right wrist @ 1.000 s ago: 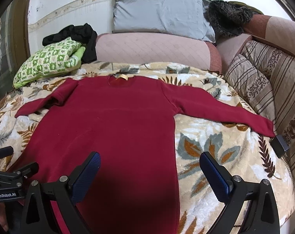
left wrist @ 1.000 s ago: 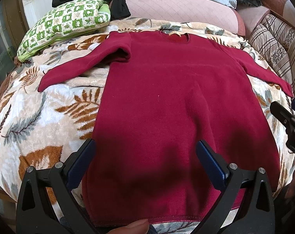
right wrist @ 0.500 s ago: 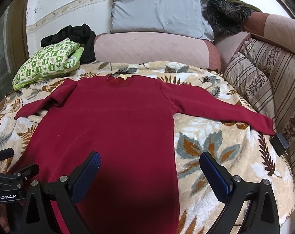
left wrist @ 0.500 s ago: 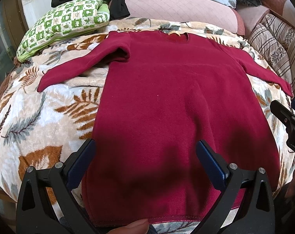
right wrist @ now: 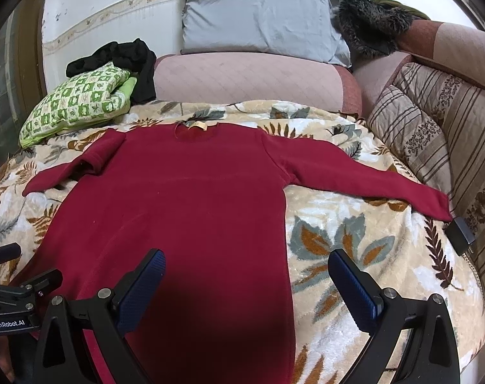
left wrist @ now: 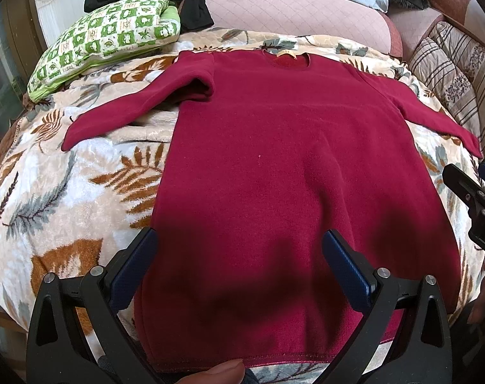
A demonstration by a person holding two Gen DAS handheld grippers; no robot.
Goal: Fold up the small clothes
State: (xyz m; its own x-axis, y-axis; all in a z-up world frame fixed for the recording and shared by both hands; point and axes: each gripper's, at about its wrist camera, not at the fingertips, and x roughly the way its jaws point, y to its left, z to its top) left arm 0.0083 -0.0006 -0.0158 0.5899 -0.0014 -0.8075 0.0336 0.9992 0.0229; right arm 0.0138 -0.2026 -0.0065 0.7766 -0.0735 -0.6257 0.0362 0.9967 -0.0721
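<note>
A dark red long-sleeved sweater (left wrist: 274, 160) lies flat, front up, on a leaf-patterned blanket (left wrist: 66, 192), collar at the far side, both sleeves spread outward. Its left sleeve (left wrist: 130, 112) is bunched near the shoulder. It also shows in the right wrist view (right wrist: 184, 198), right sleeve (right wrist: 354, 176) stretched out. My left gripper (left wrist: 239, 249) is open and empty above the hem's left half. My right gripper (right wrist: 247, 272) is open and empty above the sweater's right side edge.
A green checked pillow (right wrist: 79, 102) with black clothing (right wrist: 127, 57) lies at the far left. A pink bolster (right wrist: 248, 80), a grey pillow (right wrist: 261, 22) and striped cushions (right wrist: 434, 134) line the back and right. A small dark device (right wrist: 460, 235) sits by the right cuff.
The right gripper has tilted or drawn back slightly, so the scene sits a little lower in its view. The left gripper and sweater have not moved.
</note>
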